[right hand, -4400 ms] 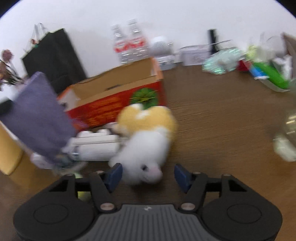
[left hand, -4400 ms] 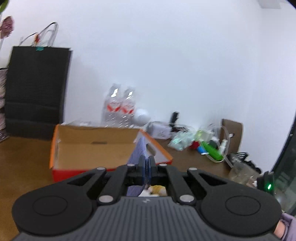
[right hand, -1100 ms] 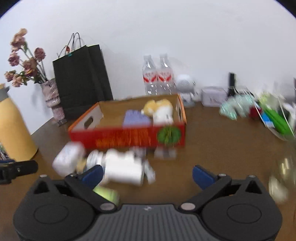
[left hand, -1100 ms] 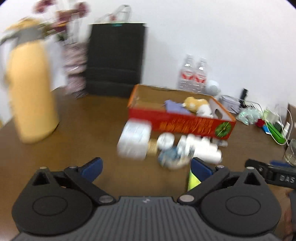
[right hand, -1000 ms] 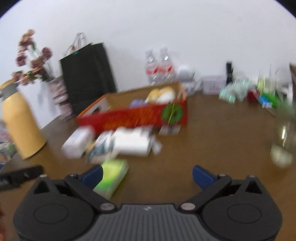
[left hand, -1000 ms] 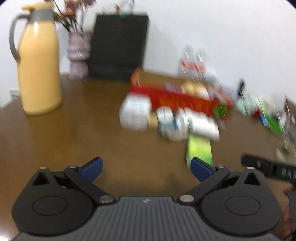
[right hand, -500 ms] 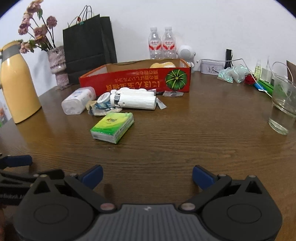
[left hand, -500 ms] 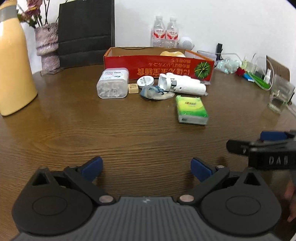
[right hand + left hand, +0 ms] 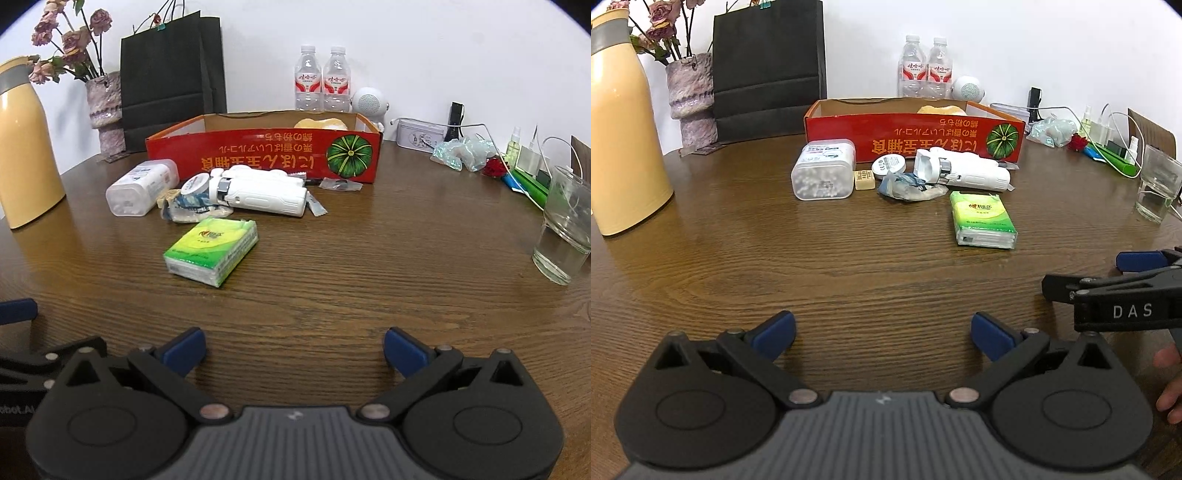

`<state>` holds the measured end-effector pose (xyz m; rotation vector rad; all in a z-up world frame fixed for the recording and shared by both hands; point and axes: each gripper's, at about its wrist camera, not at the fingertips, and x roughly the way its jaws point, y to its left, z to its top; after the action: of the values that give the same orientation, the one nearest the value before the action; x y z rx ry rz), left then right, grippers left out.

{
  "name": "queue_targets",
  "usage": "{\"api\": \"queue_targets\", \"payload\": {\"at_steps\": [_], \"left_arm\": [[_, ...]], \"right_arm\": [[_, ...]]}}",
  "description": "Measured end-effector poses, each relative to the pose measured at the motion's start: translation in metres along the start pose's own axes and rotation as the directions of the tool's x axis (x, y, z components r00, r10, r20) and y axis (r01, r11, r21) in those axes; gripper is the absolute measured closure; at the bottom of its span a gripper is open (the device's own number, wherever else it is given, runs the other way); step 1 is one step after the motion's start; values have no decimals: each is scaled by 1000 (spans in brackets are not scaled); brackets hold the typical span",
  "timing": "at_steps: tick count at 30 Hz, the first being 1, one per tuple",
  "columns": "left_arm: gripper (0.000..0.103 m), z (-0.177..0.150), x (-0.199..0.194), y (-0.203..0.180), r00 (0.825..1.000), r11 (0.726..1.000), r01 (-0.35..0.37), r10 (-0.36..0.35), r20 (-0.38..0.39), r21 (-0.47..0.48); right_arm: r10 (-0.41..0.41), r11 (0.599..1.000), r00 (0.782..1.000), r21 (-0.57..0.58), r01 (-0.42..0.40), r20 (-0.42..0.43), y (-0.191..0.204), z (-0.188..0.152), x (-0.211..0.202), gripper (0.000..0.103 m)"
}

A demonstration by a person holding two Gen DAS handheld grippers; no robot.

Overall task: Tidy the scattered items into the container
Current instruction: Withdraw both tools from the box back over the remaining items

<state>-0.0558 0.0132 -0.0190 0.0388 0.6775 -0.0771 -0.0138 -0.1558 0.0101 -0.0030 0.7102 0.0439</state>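
Progress partial: red box [image 9: 258, 158] at far centre holds a yellowish item, while tissue pack [image 9: 211, 251], white device [image 9: 264, 195] and cotton-swab tub [image 9: 823, 170] lie outside; left gripper [image 9: 882, 334] and right gripper [image 9: 293, 349] gape wide, empty.

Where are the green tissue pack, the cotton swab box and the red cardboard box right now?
green tissue pack [image 9: 211, 251], right wrist view, on its printed top face.
cotton swab box [image 9: 823, 170], left wrist view, on its clear front side.
red cardboard box [image 9: 258, 157], right wrist view, on its red front wall.
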Motion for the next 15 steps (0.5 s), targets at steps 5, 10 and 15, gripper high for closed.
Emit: {"api": "queue_targets", "payload": {"at_steps": [5,10,15], "left_arm": [[0,0,0,0,1000,1000,1,-1,0,0],[0,0,0,1,1000,1000,2,-2,0,1],[0,0,1,1,1000,1000,3,-3,0,2]], "right_arm": [[6,1000,1000,-5,-6,1,1,0,0,0],[6,1000,1000,-5,-6,2,2,0,0,0],[6,1000,1000,-5,-6,2,2,0,0,0]]}}
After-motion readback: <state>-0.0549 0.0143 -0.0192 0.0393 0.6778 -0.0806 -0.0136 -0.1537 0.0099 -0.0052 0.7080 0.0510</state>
